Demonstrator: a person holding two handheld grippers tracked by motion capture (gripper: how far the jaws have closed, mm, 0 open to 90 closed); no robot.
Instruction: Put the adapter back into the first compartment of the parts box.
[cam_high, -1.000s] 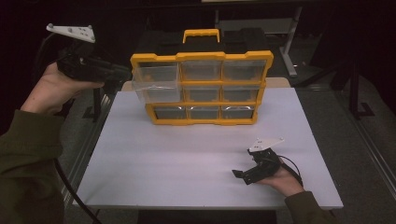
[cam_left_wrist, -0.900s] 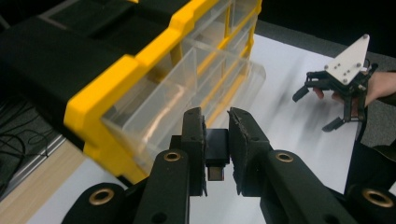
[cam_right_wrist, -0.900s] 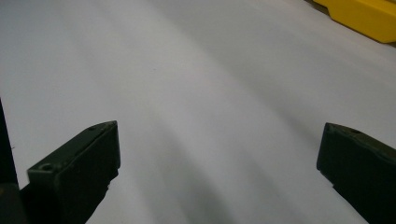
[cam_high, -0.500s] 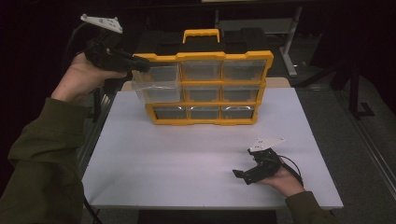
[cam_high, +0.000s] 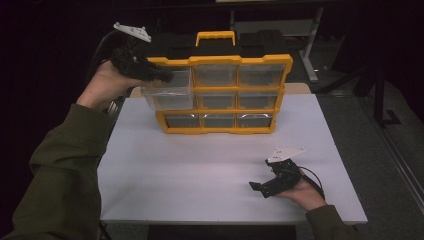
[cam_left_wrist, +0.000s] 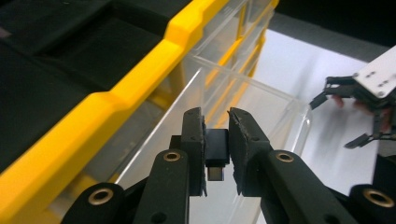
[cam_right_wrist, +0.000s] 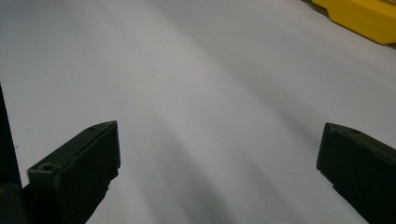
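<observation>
A yellow organizer with clear drawers stands at the back of the white table. One clear drawer in its left column is pulled out. My left gripper hovers over that drawer, shut on a small black plug-like part with a metal end. In the left gripper view the part hangs between the pads above the open drawer. My right gripper rests on the table at the front right, jaws wide apart with nothing between them.
The organizer has a yellow handle and black lid on top. Its corner appears far off in the right gripper view. A metal stand is behind the table at the right. Bare white table lies between the organizer and my right hand.
My left hand has moved right and slightly down, from left of the organizer to over the pulled-out drawer, still holding the black part. The right hand has stayed put.
</observation>
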